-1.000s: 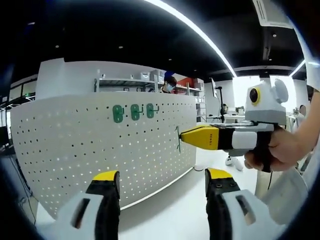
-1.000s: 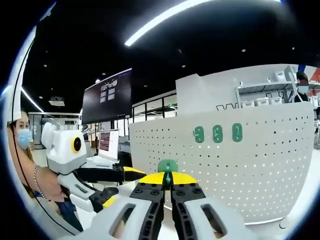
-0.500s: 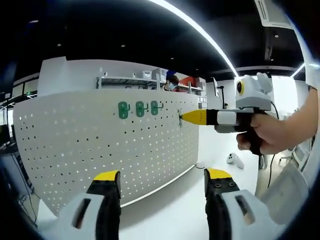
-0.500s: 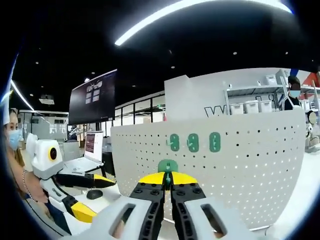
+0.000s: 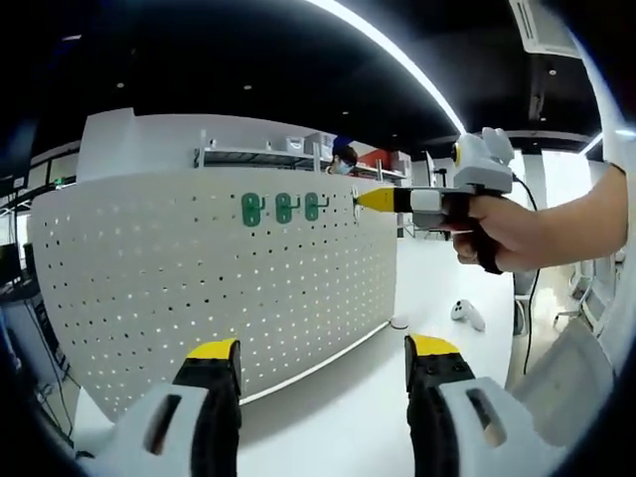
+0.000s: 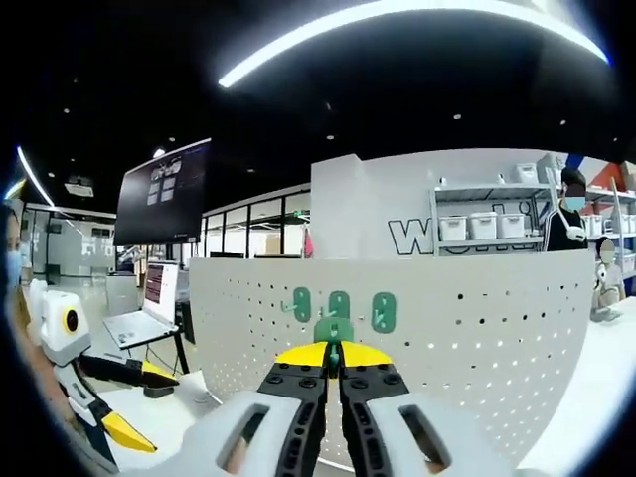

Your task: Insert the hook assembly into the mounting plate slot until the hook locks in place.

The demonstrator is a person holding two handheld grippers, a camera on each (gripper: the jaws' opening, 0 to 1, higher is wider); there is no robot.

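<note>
A white pegboard mounting plate [image 5: 199, 288] stands upright on the table, with three green hooks [image 5: 283, 208] in a row near its top edge. A hand brings my right gripper [image 5: 360, 201] in from the right. It is shut on a green hook assembly [image 5: 355, 202], which is close to the board just right of that row. In the right gripper view the held green hook [image 6: 334, 329] sits between the shut yellow tips of my right gripper [image 6: 334, 353], in front of the plate [image 6: 477, 348] and its green hooks [image 6: 340, 304]. My left gripper [image 5: 323, 363] stands open and empty below the board, also seen at the lower left as the left gripper [image 6: 134, 402].
The white tabletop [image 5: 348, 417] runs along the foot of the board, with a small white controller [image 5: 465, 314] on it. A laptop [image 6: 149, 310] and a big dark screen [image 6: 164, 189] stand to the left. Shelves with bins [image 6: 487, 227] and a person [image 6: 569, 209] are behind the board.
The right gripper has lifted the green hook from mid-height to the board's top row, next to the three mounted hooks. The left gripper has stayed open and nearly still.
</note>
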